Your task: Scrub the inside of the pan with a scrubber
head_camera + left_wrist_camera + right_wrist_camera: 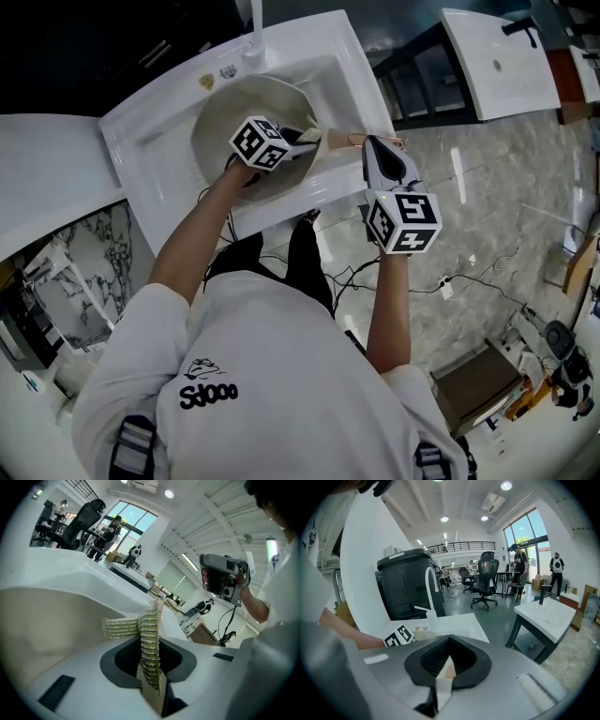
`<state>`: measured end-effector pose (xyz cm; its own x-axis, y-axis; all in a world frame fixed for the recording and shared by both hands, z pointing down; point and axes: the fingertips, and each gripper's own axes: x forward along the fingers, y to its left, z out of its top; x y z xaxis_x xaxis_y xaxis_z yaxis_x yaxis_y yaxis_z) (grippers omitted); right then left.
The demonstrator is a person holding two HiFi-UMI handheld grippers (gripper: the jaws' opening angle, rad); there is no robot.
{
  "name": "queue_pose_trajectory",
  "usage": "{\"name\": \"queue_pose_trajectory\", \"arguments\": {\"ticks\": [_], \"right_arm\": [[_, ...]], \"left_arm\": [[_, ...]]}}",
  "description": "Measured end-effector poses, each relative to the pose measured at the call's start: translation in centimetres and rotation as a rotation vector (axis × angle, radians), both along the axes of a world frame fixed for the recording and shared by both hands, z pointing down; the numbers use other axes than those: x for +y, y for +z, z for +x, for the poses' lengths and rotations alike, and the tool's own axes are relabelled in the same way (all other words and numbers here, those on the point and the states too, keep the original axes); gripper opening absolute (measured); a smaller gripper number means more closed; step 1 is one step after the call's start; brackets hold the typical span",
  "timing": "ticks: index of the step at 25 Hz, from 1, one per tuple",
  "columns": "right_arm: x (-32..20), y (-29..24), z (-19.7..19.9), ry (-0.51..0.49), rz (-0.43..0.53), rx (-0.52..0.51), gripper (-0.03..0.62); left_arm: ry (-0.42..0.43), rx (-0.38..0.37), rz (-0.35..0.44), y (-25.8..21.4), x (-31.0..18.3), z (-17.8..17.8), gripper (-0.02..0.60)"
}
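Note:
A cream pan [230, 117] lies tilted in the white sink [323, 56]. Its pale wooden handle [342, 138] points right. My left gripper [302, 141] is over the pan's inside, shut on a golden mesh scrubber [312, 132]. In the left gripper view the scrubber [149, 641] hangs out of the shut jaws, its free end folded left over the pan's inner wall [47, 620]. My right gripper [372, 145] is shut on the handle's end; in its own view the handle [447, 669] shows as a pale strip in the jaws.
The faucet [254, 28] stands at the sink's back edge. A second white basin [492, 61] on a dark frame stands to the right. Cables [450, 281] lie on the marble floor. The person's body stands just in front of the sink.

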<state>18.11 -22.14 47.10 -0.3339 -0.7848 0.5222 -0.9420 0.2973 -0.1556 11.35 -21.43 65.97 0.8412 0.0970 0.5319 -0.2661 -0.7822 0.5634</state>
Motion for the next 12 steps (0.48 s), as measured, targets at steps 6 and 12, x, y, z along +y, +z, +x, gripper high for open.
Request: {"name": "queue_pose_trajectory", "arguments": {"ticks": [6, 12], "right_arm": [[0.5, 0.0, -0.3, 0.001, -0.006, -0.003, 0.009], [0.7, 0.2, -0.5, -0.006, -0.017, -0.003, 0.009]], "left_arm": [[0.107, 0.020, -0.096, 0.1, 2.6, -0.6, 0.072], [0.263, 0.051, -0.206, -0.3, 5.3, -2.0, 0.073]]}}
